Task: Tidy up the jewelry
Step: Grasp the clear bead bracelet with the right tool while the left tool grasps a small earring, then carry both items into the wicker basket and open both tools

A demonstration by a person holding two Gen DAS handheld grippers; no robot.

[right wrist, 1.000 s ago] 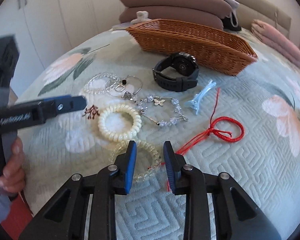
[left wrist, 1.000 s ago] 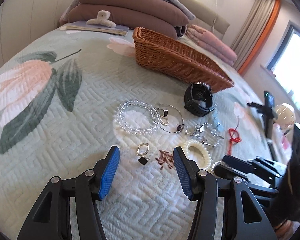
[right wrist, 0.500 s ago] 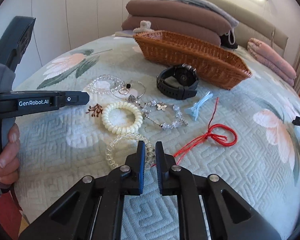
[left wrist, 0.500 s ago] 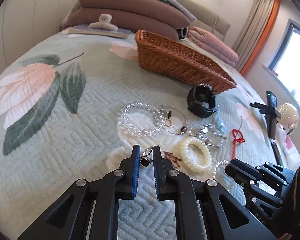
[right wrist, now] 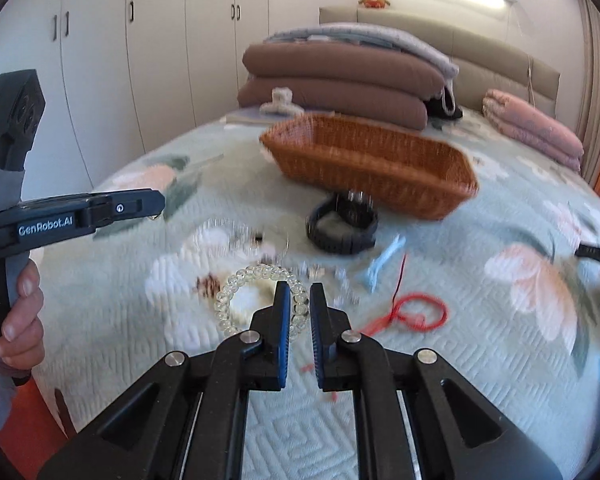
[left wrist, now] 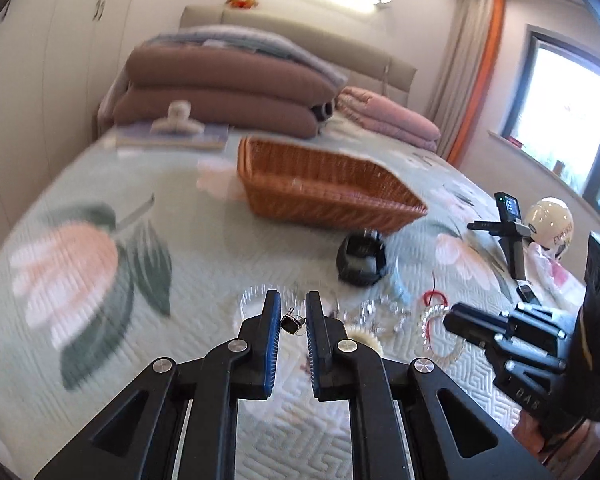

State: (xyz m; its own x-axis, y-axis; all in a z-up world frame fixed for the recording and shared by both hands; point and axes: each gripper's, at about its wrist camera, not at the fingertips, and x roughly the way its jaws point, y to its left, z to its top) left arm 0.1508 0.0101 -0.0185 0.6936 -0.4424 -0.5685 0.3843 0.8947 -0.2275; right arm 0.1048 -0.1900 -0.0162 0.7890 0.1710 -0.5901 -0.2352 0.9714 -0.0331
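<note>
My left gripper (left wrist: 293, 300) is shut on a small black-stone earring (left wrist: 291, 323) and holds it above the bedspread. My right gripper (right wrist: 300, 291) is shut on a clear beaded bracelet (right wrist: 242, 280), lifted off the bed. A brown wicker basket (left wrist: 324, 192) stands further back in the left wrist view and also shows in the right wrist view (right wrist: 372, 164). A black watch (right wrist: 342, 226), a blue hair clip (right wrist: 382, 264), a red cord bracelet (right wrist: 418, 312) and several blurred clear bead pieces (left wrist: 384, 312) lie on the bed between the grippers and the basket.
Folded brown quilts (right wrist: 336, 80) and pink blankets (right wrist: 536, 128) are stacked at the head of the bed. A white hair claw (left wrist: 178, 118) rests on a book behind the basket. A tripod with a device (left wrist: 508, 224) and a helmet (left wrist: 550, 222) stand to the right.
Both grippers have lifted off the bedspread with their pieces held, and both views have tilted up towards the basket. The scene is motion-blurred.
</note>
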